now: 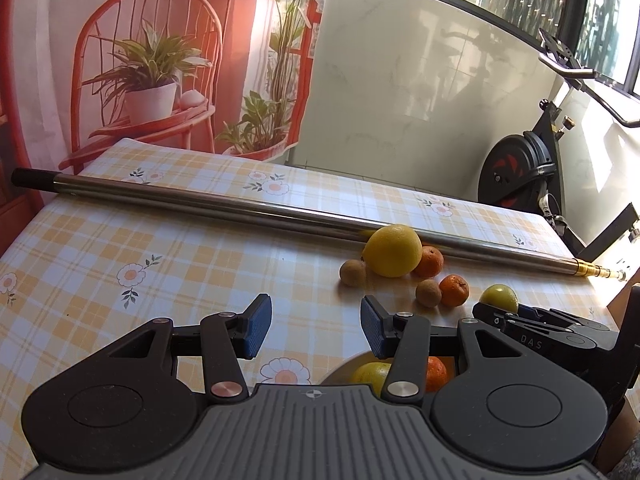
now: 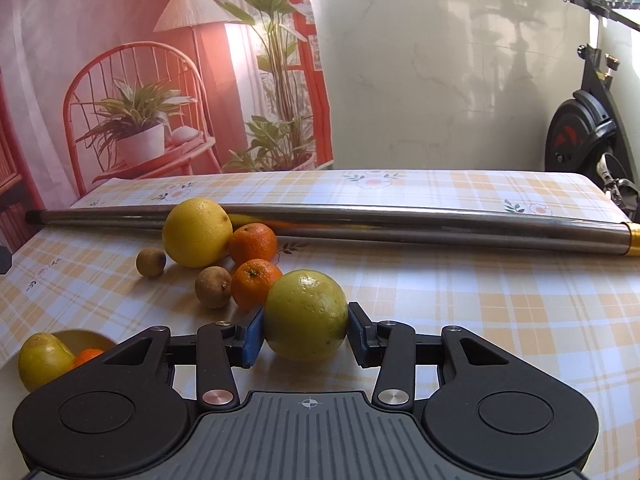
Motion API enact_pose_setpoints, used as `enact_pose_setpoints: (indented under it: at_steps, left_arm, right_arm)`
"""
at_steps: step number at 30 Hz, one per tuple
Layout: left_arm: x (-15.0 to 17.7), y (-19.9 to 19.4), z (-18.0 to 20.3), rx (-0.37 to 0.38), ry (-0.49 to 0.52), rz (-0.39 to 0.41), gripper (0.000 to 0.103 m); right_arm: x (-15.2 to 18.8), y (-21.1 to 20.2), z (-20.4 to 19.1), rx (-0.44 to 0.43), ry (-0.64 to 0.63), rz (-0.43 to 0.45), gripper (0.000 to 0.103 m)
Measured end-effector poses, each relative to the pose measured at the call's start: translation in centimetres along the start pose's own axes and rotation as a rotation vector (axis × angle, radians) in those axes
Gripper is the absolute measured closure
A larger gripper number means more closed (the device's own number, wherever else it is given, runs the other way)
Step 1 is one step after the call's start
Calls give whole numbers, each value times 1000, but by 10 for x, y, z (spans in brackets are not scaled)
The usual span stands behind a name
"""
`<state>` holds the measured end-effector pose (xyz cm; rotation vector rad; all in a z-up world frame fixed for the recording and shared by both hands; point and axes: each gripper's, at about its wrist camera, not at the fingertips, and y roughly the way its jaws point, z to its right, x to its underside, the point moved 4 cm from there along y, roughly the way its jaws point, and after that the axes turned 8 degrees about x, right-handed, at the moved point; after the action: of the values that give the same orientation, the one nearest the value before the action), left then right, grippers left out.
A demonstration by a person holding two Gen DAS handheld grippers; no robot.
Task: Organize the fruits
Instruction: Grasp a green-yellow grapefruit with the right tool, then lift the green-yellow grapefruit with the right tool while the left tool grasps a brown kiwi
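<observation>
Checked tablecloth (image 2: 480, 320) — steel pole (image 2: 400, 224) behind fruit (image 2: 196, 232)

The left gripper (image 1: 316, 326) was held low with both pads spread wide apart and unloaded, while the right gripper (image 2: 306, 334) had its pads pressed against opposite sides of a yellow-green fruit (image 2: 306, 314).

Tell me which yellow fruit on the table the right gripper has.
The smaller greenish-yellow citrus, between the right gripper pads. The larger lemon-yellow one sits untouched against the metal pole.
</observation>
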<state>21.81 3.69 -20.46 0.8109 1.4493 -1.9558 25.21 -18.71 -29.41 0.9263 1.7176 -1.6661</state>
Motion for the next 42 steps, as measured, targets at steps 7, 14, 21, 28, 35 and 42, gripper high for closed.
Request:
enact_pose_setpoints:
  at_steps: [7, 14, 21, 28, 35, 42]
  left_arm:
    - [-2, -3, 0, -5, -11, 0, 51]
    - [-1, 0, 0, -4, -14, -11, 51]
    - [-17, 20, 5, 8, 19, -28, 51]
    - [-39, 66, 4, 49, -45, -45, 54]
    - [-37, 105, 3, 88, -89, -81, 63]
    - [-26, 128, 7, 79, 25, -166, 63]
  right_arm:
    - [3, -10, 13, 12, 84, 37, 63]
    - [7, -19, 13, 6, 75, 71, 63]
    - [6, -21, 11, 6, 67, 77, 63]
    - [6, -22, 12, 5, 64, 80, 63]
    - [6, -23, 11, 4, 66, 82, 63]
    - [5, -23, 11, -2, 62, 81, 63]
